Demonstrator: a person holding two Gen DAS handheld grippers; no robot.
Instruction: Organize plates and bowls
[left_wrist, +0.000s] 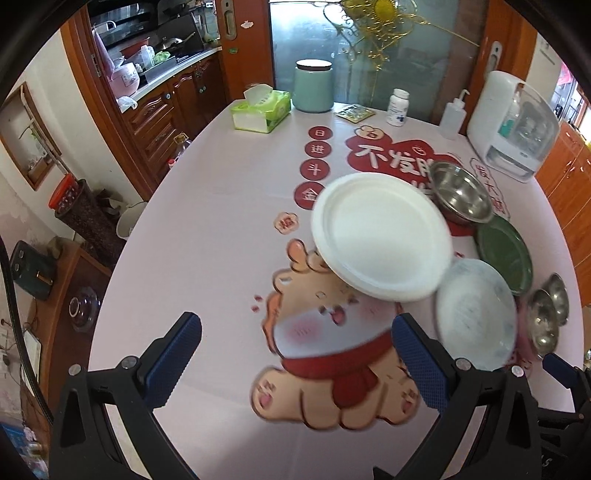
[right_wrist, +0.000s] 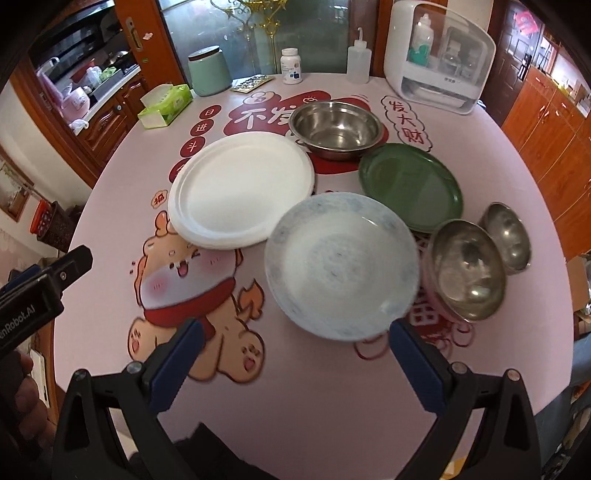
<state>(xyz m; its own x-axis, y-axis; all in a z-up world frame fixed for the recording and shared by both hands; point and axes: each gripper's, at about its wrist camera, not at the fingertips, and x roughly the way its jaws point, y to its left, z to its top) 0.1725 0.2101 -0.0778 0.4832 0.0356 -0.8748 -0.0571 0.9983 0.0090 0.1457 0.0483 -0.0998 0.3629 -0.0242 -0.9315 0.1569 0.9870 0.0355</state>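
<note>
The round table under a pink printed cloth (right_wrist: 332, 387) is seen carrying all the dishes. The white round plate (right_wrist: 242, 192) is located at 10 o'clock of the pale blue-patterned plate (right_wrist: 341, 264), which it appears to touch. The dark green round plate (right_wrist: 412, 184) is placed at 1 o'clock, and the large stainless steel bowl (right_wrist: 336, 127) at 12 o'clock. Two small steel bowls (right_wrist: 467, 269) are set touching at 3 o'clock. The right gripper (right_wrist: 291, 362) is held spread wide, empty, just short of the patterned plate. The left gripper (left_wrist: 297, 363) is likewise spread apart and empty, above bare cloth.
</note>
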